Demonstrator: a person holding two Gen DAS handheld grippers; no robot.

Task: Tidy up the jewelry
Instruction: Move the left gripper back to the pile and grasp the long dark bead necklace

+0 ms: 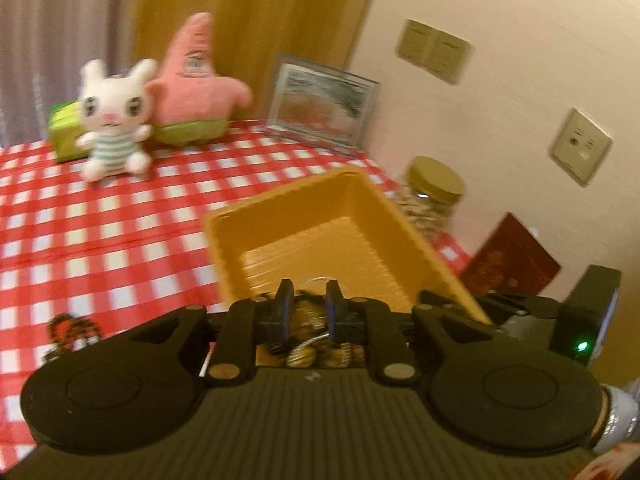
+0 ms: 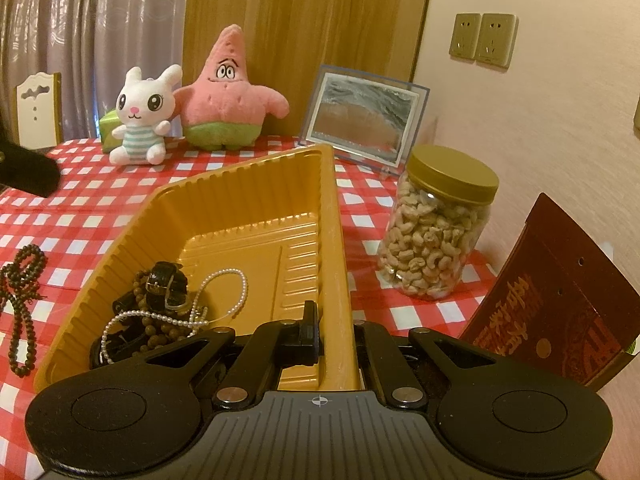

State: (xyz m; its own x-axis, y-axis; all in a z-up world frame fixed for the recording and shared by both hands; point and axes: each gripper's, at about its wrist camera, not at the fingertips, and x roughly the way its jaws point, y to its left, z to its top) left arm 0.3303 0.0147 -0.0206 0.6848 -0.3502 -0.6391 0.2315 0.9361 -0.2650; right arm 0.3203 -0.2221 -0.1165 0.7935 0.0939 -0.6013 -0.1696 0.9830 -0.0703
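An orange plastic tray (image 2: 256, 196) sits on the red checked tablecloth. It holds a pearl necklace (image 2: 224, 280), a black watch (image 2: 166, 284) and brown beads. My right gripper (image 2: 334, 332) is shut on the tray's right wall near its front corner. My left gripper (image 1: 308, 300) hovers over the tray's near end (image 1: 320, 216), fingers close together with jewelry blurred between and below them; I cannot tell if they grip it. A dark bead necklace (image 2: 22, 288) lies on the cloth left of the tray, also in the left wrist view (image 1: 68, 328).
A jar of cashews (image 2: 436, 228) stands right of the tray, a dark red box (image 2: 560, 300) beside it. A photo frame (image 2: 364, 116), a pink star plush (image 2: 228, 92), a white bunny plush (image 2: 140, 116) and a green box stand at the back. Wall on the right.
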